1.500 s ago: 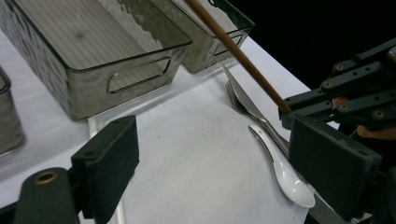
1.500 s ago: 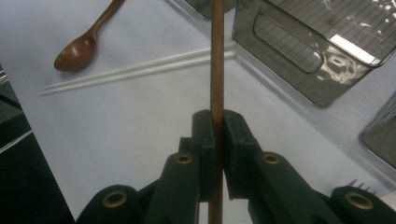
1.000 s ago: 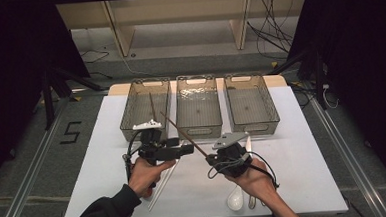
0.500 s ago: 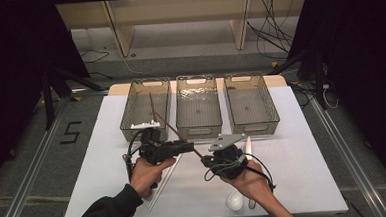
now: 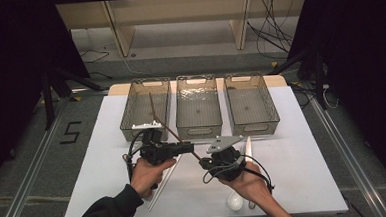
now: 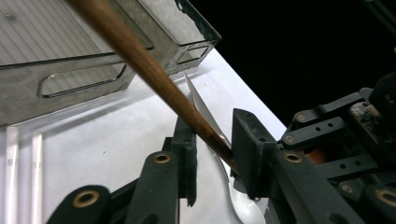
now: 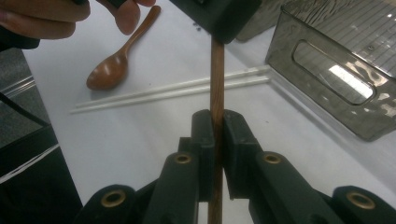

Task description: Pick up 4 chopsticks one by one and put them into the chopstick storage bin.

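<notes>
The right gripper (image 7: 214, 135) has its jaws clamped on a brown chopstick (image 7: 217, 79), low at centre in the right gripper view. The stick runs up the frame to the left gripper (image 7: 219, 16) at top centre. In the left gripper view, the left gripper (image 6: 212, 144) stands open, its jaws either side of the chopstick (image 6: 140, 51) without pinching it. In the high view the stick slants up-left from mid-frame over the left bin (image 5: 131, 122). White chopsticks (image 7: 168, 93) and a wooden spoon (image 7: 116, 60) lie on the table (image 7: 116, 140) at upper left of the right gripper view.
</notes>
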Available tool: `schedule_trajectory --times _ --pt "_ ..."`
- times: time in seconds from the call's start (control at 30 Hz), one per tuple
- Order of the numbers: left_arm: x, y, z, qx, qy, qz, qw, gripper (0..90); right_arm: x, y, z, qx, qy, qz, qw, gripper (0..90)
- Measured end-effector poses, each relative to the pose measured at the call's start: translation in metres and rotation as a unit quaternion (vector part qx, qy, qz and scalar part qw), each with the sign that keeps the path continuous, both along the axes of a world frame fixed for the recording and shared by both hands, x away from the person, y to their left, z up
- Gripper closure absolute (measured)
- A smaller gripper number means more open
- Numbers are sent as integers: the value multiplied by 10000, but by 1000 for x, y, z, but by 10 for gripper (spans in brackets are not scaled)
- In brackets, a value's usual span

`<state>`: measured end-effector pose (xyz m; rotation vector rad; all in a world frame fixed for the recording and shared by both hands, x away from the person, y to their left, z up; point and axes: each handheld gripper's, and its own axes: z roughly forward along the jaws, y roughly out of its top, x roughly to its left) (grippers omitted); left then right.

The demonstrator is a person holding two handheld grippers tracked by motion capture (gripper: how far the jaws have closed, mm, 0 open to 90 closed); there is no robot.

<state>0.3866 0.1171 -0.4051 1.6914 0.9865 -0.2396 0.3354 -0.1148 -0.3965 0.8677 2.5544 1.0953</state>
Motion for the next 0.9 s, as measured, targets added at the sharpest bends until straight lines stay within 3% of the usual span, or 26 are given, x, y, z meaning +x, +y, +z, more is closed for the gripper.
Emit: schedule_trajectory --times 0.3,0.5,0.73,0.9 --pt "2 1 3 -375 272 -235 9987 816 0 0 -1 39 20 10 10000 830" --pt "3 4 9 -170 171 -215 9995 836 2 -6 0 64 86 14 9999 740" --pt "12 21 19 -73 91 -42 9999 835 7 -24 1 61 372 -192 9991 497" --pt "20 36 28 3 8 115 9999 834 9 -34 1 57 526 -349 9980 426"
